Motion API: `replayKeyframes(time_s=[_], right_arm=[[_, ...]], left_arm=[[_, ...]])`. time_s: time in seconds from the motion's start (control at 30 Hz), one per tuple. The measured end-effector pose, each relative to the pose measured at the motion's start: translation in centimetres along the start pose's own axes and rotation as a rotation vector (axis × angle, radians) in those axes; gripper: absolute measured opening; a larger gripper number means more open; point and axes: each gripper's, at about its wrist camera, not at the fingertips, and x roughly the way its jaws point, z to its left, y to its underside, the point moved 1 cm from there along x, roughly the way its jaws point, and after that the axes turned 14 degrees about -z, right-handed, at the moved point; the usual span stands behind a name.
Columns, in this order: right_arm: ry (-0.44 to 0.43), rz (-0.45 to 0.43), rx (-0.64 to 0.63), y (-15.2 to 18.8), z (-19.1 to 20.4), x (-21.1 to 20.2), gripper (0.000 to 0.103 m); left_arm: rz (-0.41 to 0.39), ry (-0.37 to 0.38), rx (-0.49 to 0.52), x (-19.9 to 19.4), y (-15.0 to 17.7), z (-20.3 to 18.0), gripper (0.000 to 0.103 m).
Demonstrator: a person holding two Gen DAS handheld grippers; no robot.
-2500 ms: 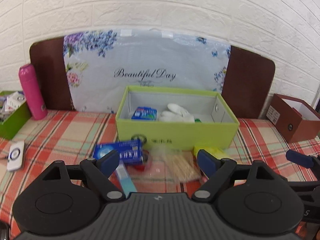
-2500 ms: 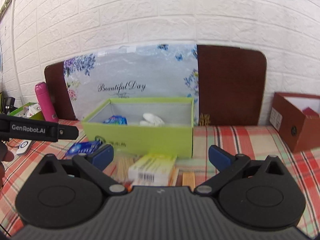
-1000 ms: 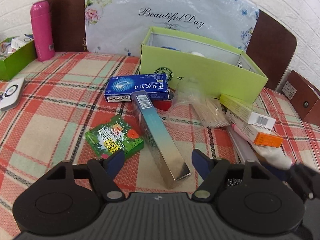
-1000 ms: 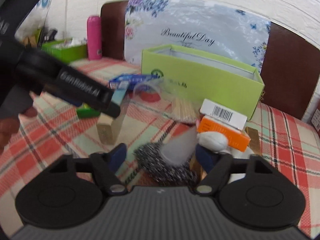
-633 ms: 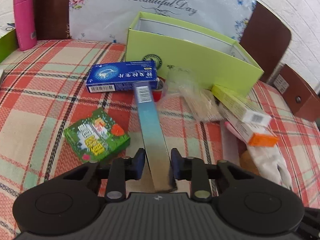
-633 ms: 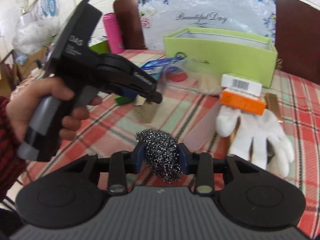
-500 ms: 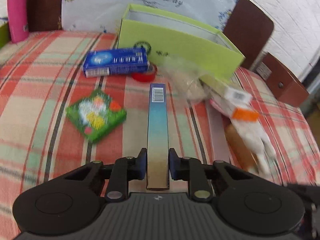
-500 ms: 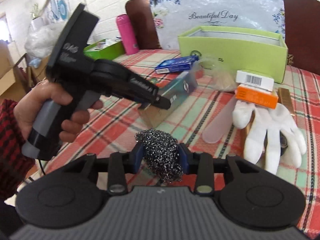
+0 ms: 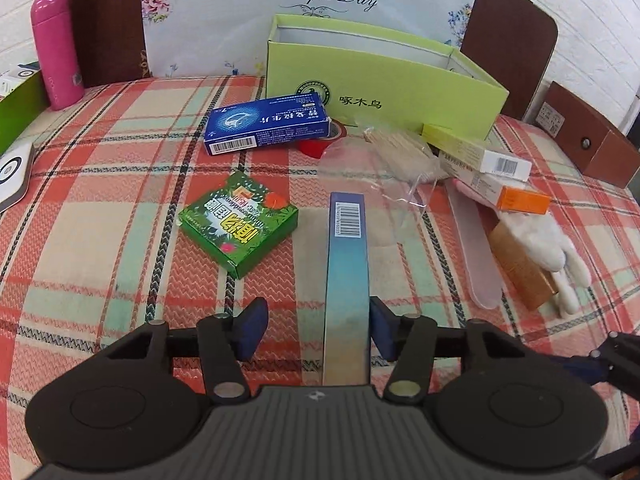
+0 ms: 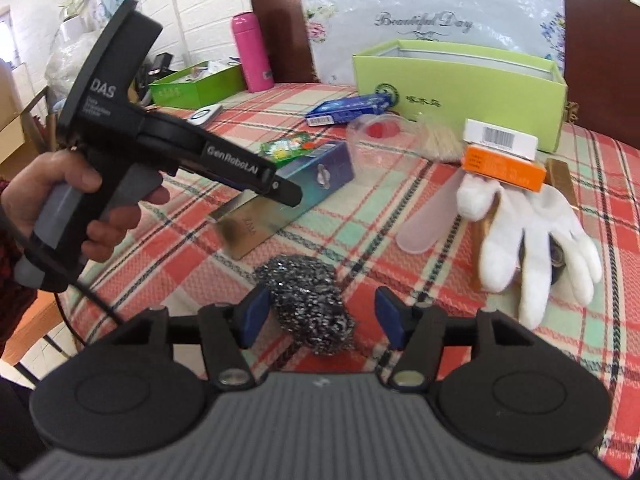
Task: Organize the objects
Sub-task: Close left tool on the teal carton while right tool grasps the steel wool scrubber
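Jaws just opened — long box (image 9: 347,280) against left's right pad, scourer (image 10: 310,304) loose between right's.

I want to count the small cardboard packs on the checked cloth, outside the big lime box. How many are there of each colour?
Blue pack: 1
Green pack: 1
Long teal pack: 1
Yellow and white pack: 1
White and orange pack: 1
Golden brown pack: 1
Total: 6

Woven plaid tablecloth (image 9: 100,264); wiry steel scourer (image 10: 308,304); glossy card long box (image 9: 347,280).
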Motion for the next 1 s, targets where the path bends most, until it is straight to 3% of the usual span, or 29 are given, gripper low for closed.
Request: replayKeyframes(time_s=[0.23, 0.4, 0.6, 0.8, 1.0], right_arm=[[0.003, -0.021, 0.032, -0.5, -0.7, 0.5, 0.058], [-0.014, -0.006, 0.025, -0.1, -0.2, 0.7, 0.058], [-0.020, -0.002, 0.008, -0.3, 0.4, 0.8, 0.058], [-0.033, 0.003, 0.000, -0.3, 0.7, 1.1, 0.058], [-0.044, 0.015, -0.007, -0.2, 1.0, 1.8, 0.047]], left_arm=[[-0.023, -0.042, -0.074, -1.1, -0.3, 2.2, 0.061], [-0.032, -0.065, -0.052, -1.2, -0.7, 2.4, 0.061], [-0.001, -0.016, 0.019, -0.6, 0.0, 0.3, 0.061], [0.025, -0.014, 0.018, 0.3, 0.4, 0.3, 0.056], [0.023, -0.061, 0.087, 0.9, 0.5, -0.2, 0.064]])
